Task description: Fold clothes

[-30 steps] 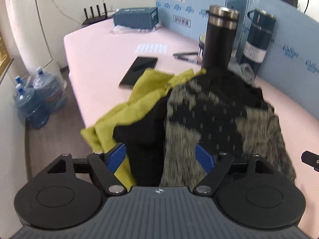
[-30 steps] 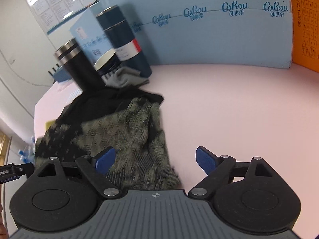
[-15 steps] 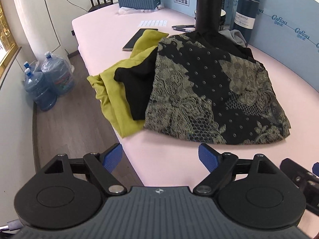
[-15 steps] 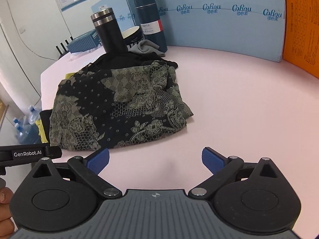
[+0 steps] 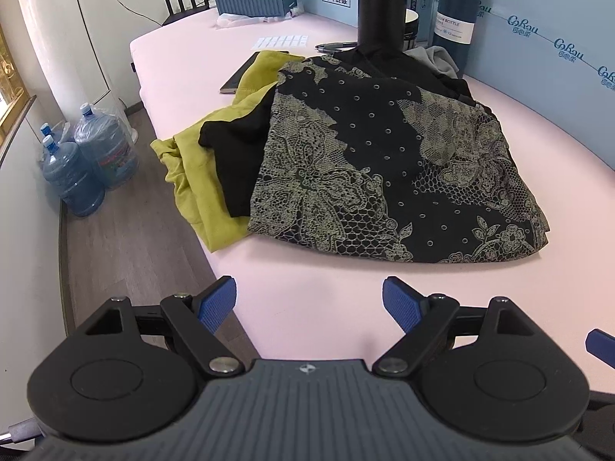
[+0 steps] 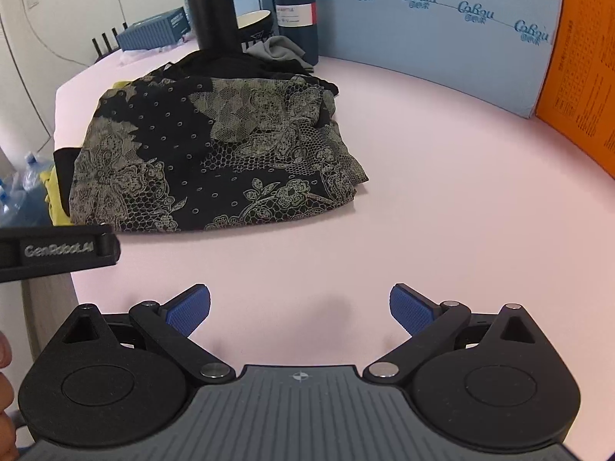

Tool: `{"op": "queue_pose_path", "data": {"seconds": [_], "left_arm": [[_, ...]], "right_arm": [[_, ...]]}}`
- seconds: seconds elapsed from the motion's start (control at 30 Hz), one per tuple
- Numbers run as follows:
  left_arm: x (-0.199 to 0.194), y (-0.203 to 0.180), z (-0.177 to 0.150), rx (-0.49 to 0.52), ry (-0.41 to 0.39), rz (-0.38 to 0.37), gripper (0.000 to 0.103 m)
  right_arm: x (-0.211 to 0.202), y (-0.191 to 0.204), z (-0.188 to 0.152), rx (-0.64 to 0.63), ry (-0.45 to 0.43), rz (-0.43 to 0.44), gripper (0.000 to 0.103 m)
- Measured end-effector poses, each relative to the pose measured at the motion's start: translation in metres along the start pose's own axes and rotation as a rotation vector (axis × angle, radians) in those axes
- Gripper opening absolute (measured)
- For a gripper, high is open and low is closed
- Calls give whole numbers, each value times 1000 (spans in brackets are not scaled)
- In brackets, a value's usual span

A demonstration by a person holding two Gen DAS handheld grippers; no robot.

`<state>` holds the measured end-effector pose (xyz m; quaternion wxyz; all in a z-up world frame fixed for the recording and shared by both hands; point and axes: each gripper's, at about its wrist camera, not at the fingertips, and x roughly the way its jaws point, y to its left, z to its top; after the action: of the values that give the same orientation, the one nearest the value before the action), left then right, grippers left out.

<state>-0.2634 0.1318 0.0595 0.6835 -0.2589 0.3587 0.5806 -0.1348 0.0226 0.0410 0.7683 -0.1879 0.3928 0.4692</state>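
Observation:
A folded black garment with a beige lace print (image 5: 388, 165) (image 6: 215, 150) lies on the pink table (image 5: 326, 296). It rests on a plain black cloth (image 5: 234, 153) and a yellow-green garment (image 5: 200, 180) that hangs over the table's left edge. My left gripper (image 5: 309, 301) stands open over bare table, short of the pile, with nothing between its fingers. My right gripper (image 6: 300, 307) is open too, wide, over bare table in front of the pile's right part. Part of the left gripper's black body (image 6: 57, 251) shows at the left of the right wrist view.
Behind the pile stand a black flask (image 5: 380, 4), a dark blue bottle (image 5: 455, 11), a cup and a grey rag (image 5: 438, 57). A phone (image 5: 240, 73) lies partly under the yellow garment. A blue partition (image 6: 442, 34) and an orange board (image 6: 580, 88) bound the table. Water jugs (image 5: 88, 153) stand on the floor.
Both grippers let go of the lace garment and drew back toward the table's near edge. The garment now lies flat and folded on the pile.

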Motion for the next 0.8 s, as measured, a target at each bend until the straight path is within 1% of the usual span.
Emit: {"op": "queue_pose_path", "data": {"seconds": [0.13, 0.2, 0.33, 0.53, 0.8], "left_arm": [[4, -5, 4, 6, 2, -6, 82], [6, -7, 7, 8, 2, -4, 82], [8, -11, 15, 13, -6, -9, 82], [9, -14, 22, 37, -17, -17, 82], [15, -10, 28, 38, -8, -28, 83]], "right_arm": [[0, 4, 4, -39, -9, -38, 101], [0, 4, 7, -32, -12, -45, 101], [5, 4, 13, -1, 6, -45, 101], [10, 4, 18, 16, 7, -63, 102], [17, 14, 22, -22, 10, -67, 102]]}}
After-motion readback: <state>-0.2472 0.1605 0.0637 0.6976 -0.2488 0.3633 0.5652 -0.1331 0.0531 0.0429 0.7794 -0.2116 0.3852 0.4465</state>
